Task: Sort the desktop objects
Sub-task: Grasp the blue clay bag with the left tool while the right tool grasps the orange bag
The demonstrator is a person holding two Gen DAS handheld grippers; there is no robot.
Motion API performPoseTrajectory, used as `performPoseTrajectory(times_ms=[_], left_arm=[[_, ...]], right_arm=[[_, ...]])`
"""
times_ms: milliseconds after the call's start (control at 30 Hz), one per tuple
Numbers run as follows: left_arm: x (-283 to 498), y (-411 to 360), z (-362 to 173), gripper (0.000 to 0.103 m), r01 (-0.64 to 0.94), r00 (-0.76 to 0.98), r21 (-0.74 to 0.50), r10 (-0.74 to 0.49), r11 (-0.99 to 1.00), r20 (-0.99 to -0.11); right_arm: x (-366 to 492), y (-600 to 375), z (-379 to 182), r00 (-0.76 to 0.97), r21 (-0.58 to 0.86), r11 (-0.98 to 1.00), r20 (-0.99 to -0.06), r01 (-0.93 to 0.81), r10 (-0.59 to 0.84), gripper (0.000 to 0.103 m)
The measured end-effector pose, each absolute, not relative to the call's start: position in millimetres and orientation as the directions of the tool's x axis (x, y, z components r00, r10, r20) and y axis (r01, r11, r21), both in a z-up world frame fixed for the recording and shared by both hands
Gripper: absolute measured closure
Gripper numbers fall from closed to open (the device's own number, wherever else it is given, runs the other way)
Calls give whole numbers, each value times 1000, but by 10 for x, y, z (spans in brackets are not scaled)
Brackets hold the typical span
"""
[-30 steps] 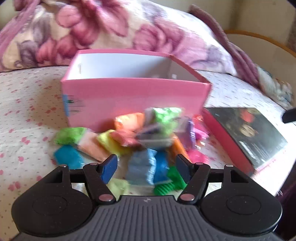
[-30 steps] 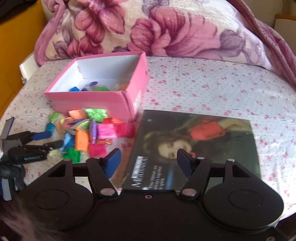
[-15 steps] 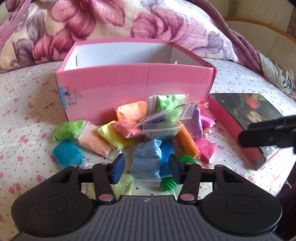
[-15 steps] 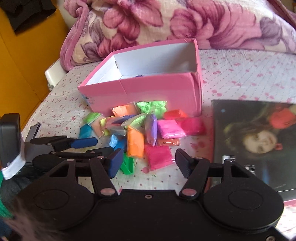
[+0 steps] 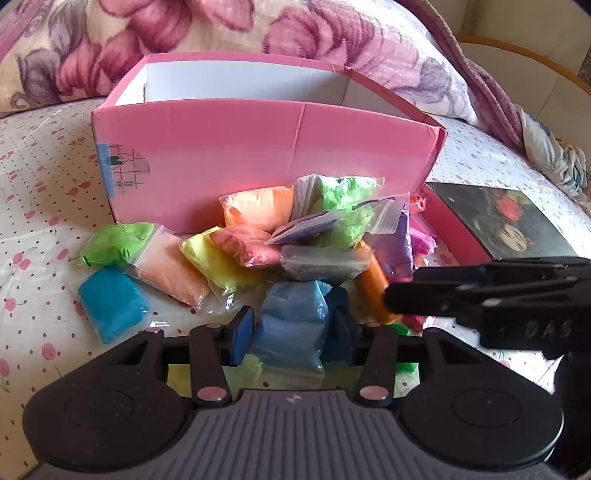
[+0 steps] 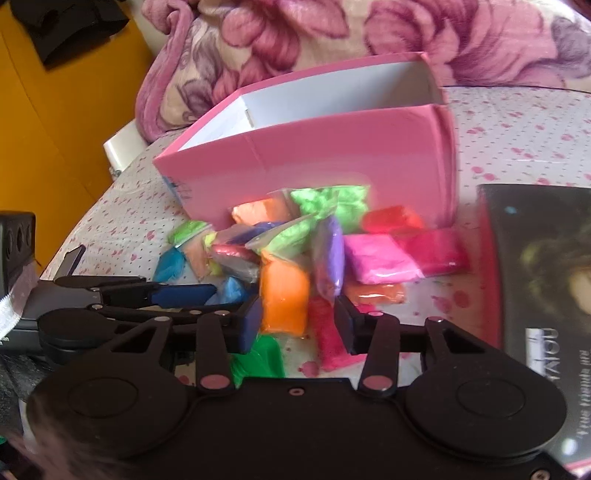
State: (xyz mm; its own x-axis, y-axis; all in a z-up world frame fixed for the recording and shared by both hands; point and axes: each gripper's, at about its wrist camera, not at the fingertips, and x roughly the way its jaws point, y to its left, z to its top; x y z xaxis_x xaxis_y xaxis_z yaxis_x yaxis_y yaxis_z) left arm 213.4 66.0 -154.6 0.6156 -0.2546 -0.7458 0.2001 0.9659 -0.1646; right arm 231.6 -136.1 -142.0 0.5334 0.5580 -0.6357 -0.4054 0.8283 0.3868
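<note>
A pile of coloured clay packets lies on the bedspread in front of an open pink box (image 5: 258,147), also in the right wrist view (image 6: 332,147). My left gripper (image 5: 291,332) is low over the pile, its jaws close on either side of a light blue packet (image 5: 291,317). My right gripper (image 6: 295,319) is open, its jaws around the near end of an orange packet (image 6: 284,295) with a pink packet (image 6: 328,332) beside it. The right gripper's fingers (image 5: 480,291) reach in from the right in the left wrist view. The left gripper shows at left in the right wrist view (image 6: 177,295).
A dark book with a portrait cover (image 5: 498,221) lies right of the box, also in the right wrist view (image 6: 543,280). A floral pillow (image 5: 221,33) lies behind the box. A yellow wall or cabinet (image 6: 55,147) stands left of the bed.
Both grippers have moved down and in toward the packet pile. The left jaws have narrowed around the light blue packet. The right gripper swung left from over the book and narrowed its jaws.
</note>
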Motion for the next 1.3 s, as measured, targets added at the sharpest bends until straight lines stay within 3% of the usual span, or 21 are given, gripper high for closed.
performPoseTrajectory(times_ms=[67, 433, 533, 633, 867, 1300], left_arm=[[2125, 678, -1537, 65, 200, 614, -173, -261, 964, -745], [2064, 766, -1475, 66, 168, 629, -158, -229, 973, -743], [2034, 794, -1434, 66, 164, 638, -156, -226, 974, -736], [1996, 826, -1382, 66, 159, 648, -150, -218, 976, -729], [1875, 912, -1192, 67, 136, 693, -140, -195, 981, -694], [1848, 1022, -896, 67, 74, 746, -133, -143, 988, -650]], right_arm=[[2311, -1278, -1419, 533, 355, 831, -643, -429, 550, 61], [2322, -1225, -1436, 557, 298, 852, -655, -431, 510, 61], [2313, -1207, -1427, 573, 270, 861, -655, -431, 492, 72], [2328, -1210, -1429, 572, 279, 861, -654, -425, 495, 81], [2299, -1217, -1363, 568, 314, 843, -630, -438, 530, 87], [2204, -1451, -1155, 596, 430, 795, -527, -428, 606, 88]])
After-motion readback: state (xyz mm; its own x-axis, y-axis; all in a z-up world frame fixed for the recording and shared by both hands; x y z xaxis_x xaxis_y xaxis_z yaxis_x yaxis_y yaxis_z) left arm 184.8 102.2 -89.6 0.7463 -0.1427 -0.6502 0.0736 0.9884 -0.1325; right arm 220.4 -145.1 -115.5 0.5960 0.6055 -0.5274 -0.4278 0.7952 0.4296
